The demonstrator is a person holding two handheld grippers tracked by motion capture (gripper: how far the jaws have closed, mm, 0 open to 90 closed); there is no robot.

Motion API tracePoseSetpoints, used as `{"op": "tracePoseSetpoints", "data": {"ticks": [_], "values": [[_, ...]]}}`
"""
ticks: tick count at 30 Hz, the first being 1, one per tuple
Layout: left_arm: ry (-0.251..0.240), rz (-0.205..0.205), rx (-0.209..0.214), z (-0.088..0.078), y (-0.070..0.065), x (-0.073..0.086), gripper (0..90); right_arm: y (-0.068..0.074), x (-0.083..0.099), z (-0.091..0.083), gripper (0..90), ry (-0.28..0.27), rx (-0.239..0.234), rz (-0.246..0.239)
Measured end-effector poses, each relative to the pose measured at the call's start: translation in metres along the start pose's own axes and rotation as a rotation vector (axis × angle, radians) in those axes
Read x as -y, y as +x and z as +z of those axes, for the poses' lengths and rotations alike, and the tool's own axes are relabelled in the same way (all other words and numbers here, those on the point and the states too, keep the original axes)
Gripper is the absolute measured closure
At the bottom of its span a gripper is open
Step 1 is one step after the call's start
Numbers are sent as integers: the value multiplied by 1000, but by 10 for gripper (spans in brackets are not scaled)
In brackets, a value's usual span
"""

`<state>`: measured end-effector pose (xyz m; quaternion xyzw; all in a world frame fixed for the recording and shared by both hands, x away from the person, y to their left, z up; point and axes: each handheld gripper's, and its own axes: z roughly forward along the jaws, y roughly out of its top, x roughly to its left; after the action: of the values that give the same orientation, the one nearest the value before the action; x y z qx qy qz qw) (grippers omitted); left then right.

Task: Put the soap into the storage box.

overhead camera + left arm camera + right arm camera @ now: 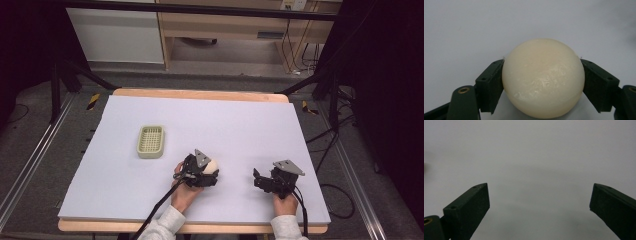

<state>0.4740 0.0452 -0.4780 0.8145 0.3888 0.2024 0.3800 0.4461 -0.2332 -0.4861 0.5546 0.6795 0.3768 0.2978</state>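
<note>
A round cream-coloured bar of soap [543,77] sits between the two black jaws of my left gripper [541,72], which press on both its sides. From above, the soap [213,164] peeks out at the front of the left gripper [207,170], near the middle of the white table sheet [240,130]. My right gripper [256,176] rests low on the sheet to the right, about a hand's width from the soap. Its jaws stand wide apart with nothing between its fingers [469,210].
A pale green slotted soap dish [151,141] lies on the sheet to the back left of the left gripper. The wooden table edge [200,94] runs along the back. Cables and a metal frame surround the table on the floor.
</note>
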Motion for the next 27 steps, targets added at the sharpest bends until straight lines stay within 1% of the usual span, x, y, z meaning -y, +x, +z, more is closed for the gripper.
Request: {"op": "tracePoseSetpoints", "data": {"ticks": [3,4,5,11,16,21,27], "values": [[-9,-3,0,-4,1,-2,242,0,0,0,32,0,0,1],[-18,-14,0,-5,1,-3,242,0,0,0,32,-1,1,-1],[-12,-7,0,-7,3,-5,242,0,0,0,32,-2,1,0],[-18,-24,10,-18,13,-9,242,0,0,0,32,-3,-1,2],[-25,-28,5,-27,21,-12,242,0,0,-1,32,-4,0,2],[-28,-26,2,-35,28,-16,242,0,0,-1,32,-5,1,1],[-30,-15,-15,-45,38,-19,241,0,0,-1,32,-7,1,1]]}}
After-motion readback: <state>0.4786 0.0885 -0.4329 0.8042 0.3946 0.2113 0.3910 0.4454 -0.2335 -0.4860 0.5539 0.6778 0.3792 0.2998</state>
